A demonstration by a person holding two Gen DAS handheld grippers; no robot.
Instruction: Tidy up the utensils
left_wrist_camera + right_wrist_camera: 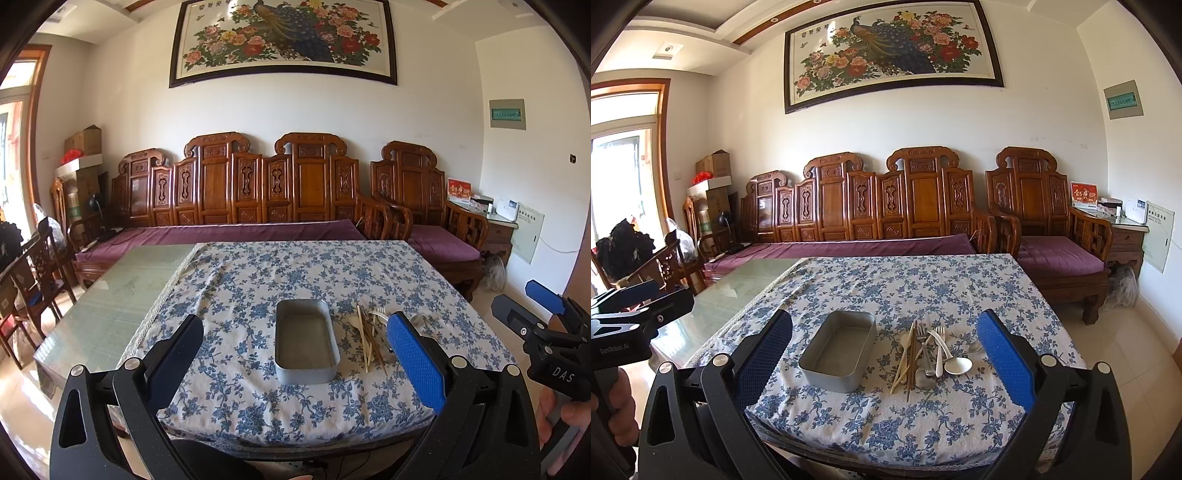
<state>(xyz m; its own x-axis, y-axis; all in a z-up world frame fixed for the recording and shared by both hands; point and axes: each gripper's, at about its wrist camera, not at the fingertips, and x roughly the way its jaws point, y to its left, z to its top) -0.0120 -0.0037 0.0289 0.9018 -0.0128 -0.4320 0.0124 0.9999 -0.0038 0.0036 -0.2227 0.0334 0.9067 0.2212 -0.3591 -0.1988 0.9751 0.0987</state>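
Note:
An empty grey metal tin [306, 373] [827, 378] sits on the blue-flowered tablecloth [923, 288]. Right of it lies a loose pile of utensils [371, 332] [927, 354]: brown chopsticks [911, 358], metal forks [925, 343], a metal spoon [957, 365] and pale plastic pieces. My left gripper [295, 360] hangs open above the near table edge, facing the tin. My right gripper [886, 363] is open too, facing the pile, with nothing between its fingers. Each gripper shows at the edge of the other's view, the right gripper [528, 306] and the left gripper [639, 302].
The cloth covers the right part of a glass-topped table [110, 295]. A carved wooden sofa with purple cushions [240, 229] stands behind it, an armchair [1052, 254] at the back right, and wooden chairs [40, 273] at the left. A hand [565, 417] holds the right gripper's handle.

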